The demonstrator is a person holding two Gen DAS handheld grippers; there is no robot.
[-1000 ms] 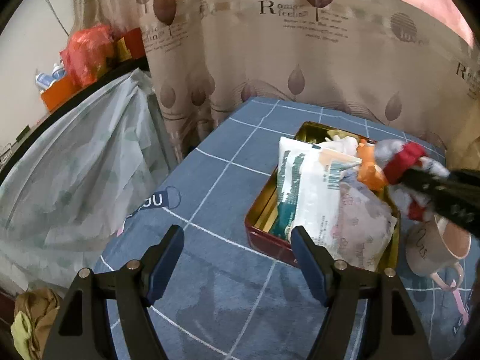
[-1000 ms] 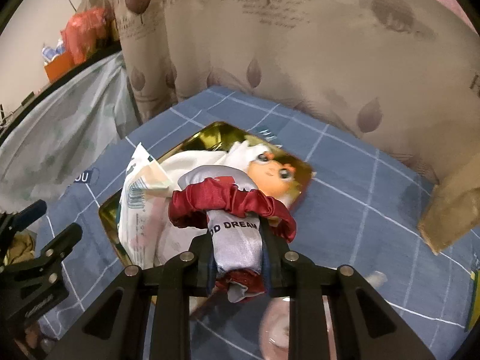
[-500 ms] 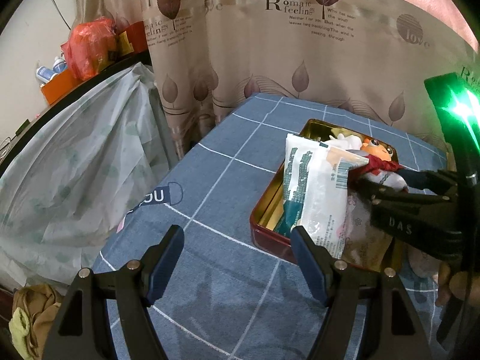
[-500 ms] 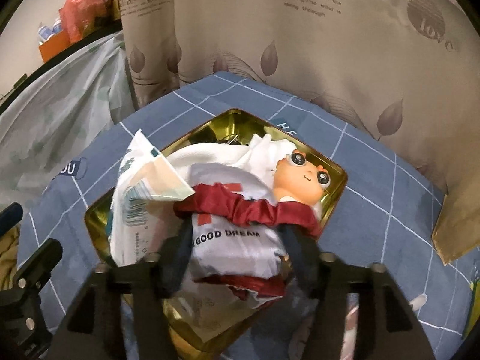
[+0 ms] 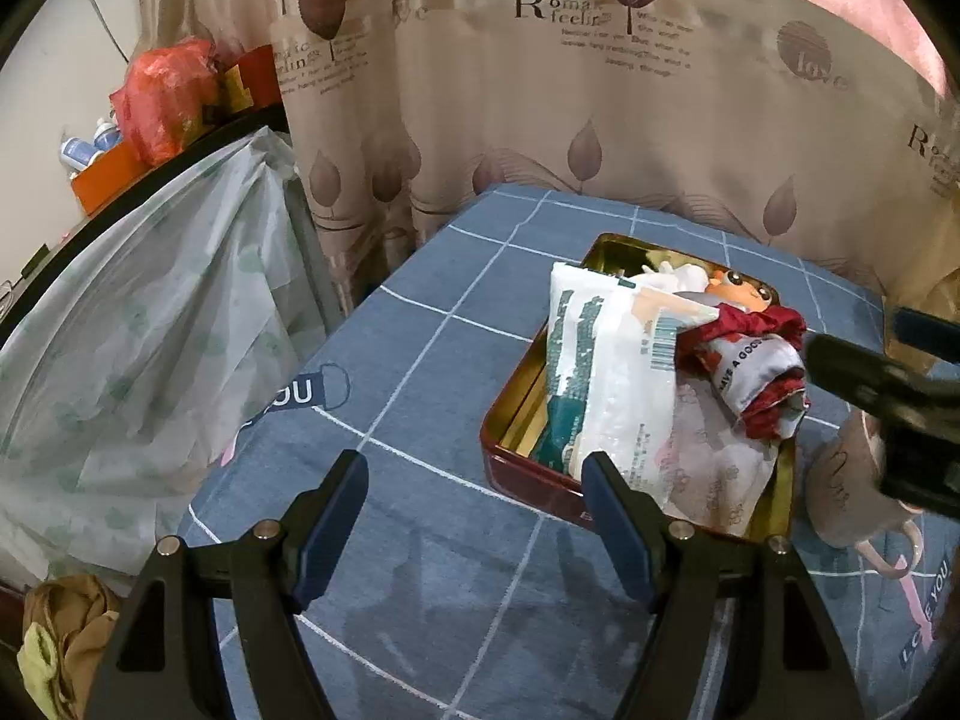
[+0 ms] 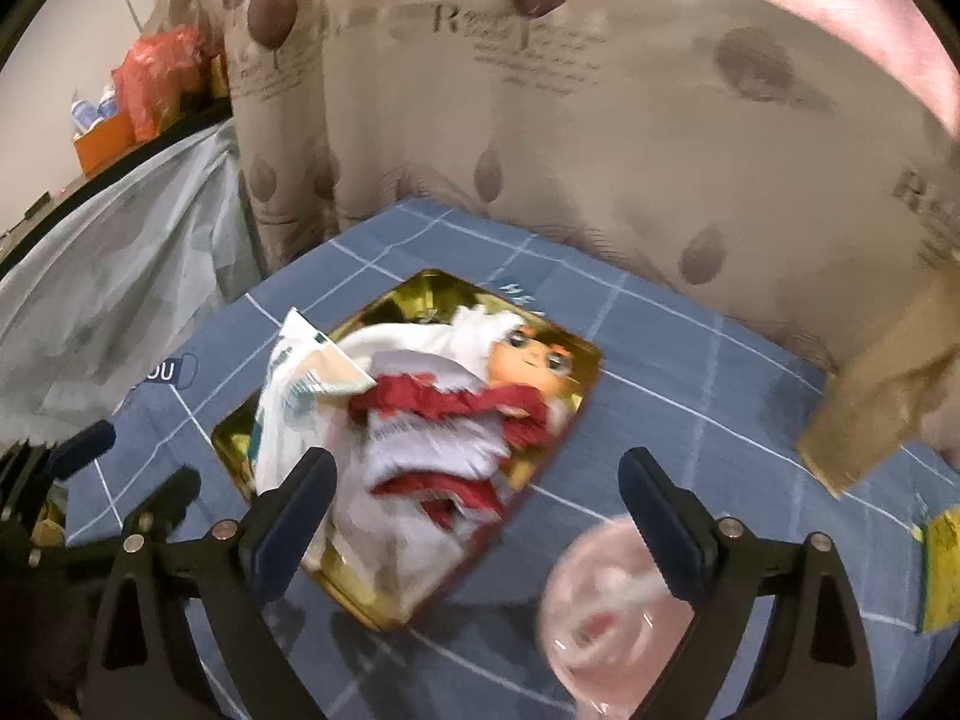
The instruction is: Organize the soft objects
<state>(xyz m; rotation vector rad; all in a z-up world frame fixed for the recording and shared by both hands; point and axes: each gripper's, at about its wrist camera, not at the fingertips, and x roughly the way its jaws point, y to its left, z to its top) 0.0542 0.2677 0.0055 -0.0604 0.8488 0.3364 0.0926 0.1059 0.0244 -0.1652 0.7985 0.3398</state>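
Right gripper [image 6: 477,501] hung spread and empty at lower centre; the red-trimmed pouch [image 6: 438,438] lay mid-frame, stowed in the gold tin [image 6: 591,360]; left gripper [image 5: 474,507] also gaped empty

In my left wrist view, a pink mug [image 5: 852,483] stood at right, a leaf-print curtain [image 5: 600,90] hung behind, and an orange bag [image 5: 159,99] sat upper left.
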